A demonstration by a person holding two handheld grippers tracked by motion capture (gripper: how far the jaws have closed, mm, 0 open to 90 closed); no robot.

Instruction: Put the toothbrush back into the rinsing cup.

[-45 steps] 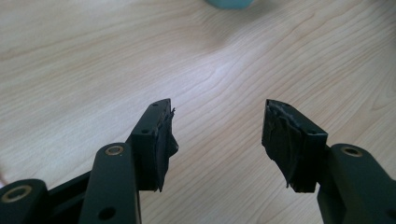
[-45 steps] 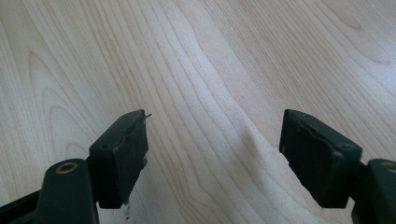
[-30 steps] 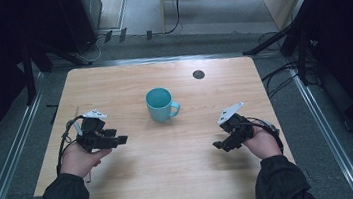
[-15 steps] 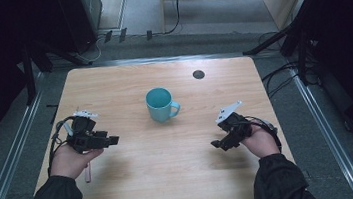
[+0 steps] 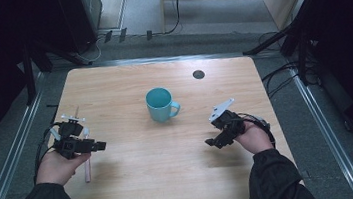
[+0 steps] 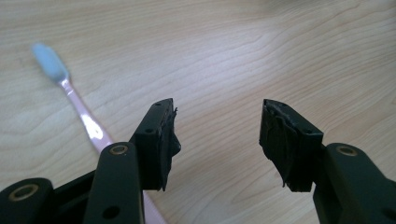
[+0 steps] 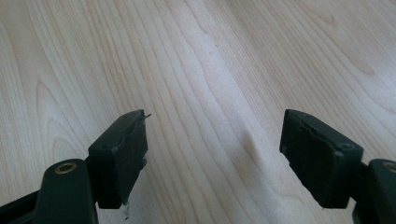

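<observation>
Pale wood bench (image 5: 140, 194), grain visible in both gripper views. Nearest the person: two dark sleeves at the bottom edge of the high view, a hand on each gripper. Left gripper (image 5: 100, 146) sits at the bench's left side, fingers (image 6: 161, 140) standing wide with bare wood between them; they have just been closing a little, nothing caught. Pink toothbrush (image 6: 77, 105) lies flat on the bench, handle running under the left finger and out to the side, pale blue bristle head at the far end, outside the gap. In the high view the toothbrush (image 5: 87, 171) pokes out below the left hand, near the bench's left edge. Right gripper (image 5: 212, 142) hovers at the right side, well apart from the left one, fingers (image 7: 119, 151) wide, only wood between. Farther off, mid-bench: teal mug (image 5: 161, 105), upright, handle turned to the right, apart from both grippers. Beyond it a small dark round hole (image 5: 199, 74) near the far edge. Past the bench: grey floor, cables.
</observation>
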